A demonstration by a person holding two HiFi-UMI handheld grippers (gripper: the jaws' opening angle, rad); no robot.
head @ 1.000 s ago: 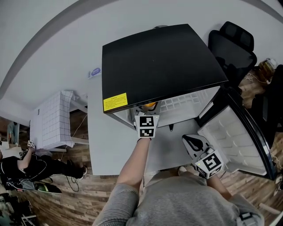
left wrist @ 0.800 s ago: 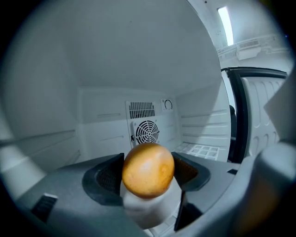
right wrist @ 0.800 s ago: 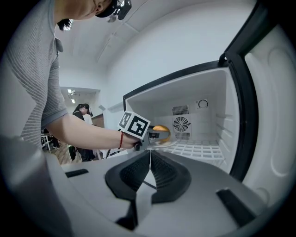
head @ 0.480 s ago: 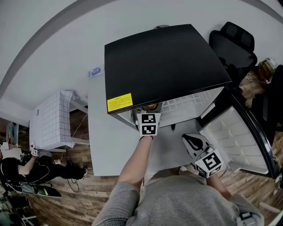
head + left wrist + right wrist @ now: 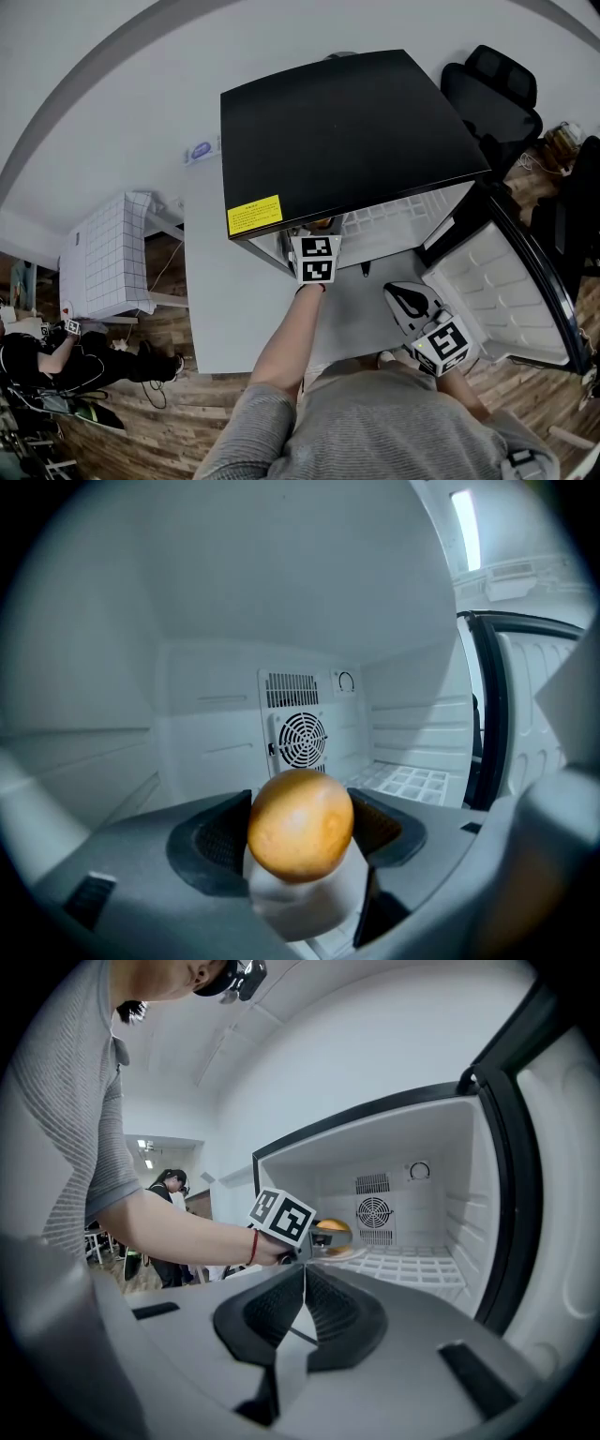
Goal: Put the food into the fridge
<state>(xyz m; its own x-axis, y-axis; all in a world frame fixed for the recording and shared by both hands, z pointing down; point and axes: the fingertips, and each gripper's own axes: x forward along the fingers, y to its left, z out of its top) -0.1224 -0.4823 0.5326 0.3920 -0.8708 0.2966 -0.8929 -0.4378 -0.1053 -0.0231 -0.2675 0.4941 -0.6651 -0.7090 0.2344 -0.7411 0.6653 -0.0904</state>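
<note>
Left gripper view puts your left gripper inside the open fridge. Its jaws are clamped narrowly on a round orange-brown piece of food, and the fan grille on the back wall sits beyond it. Right gripper view shows the food held above the front of the white grid shelf. Your right gripper stays outside, near the swung-open door, with its jaws pressed together on nothing. The fridge stands on a white table.
</note>
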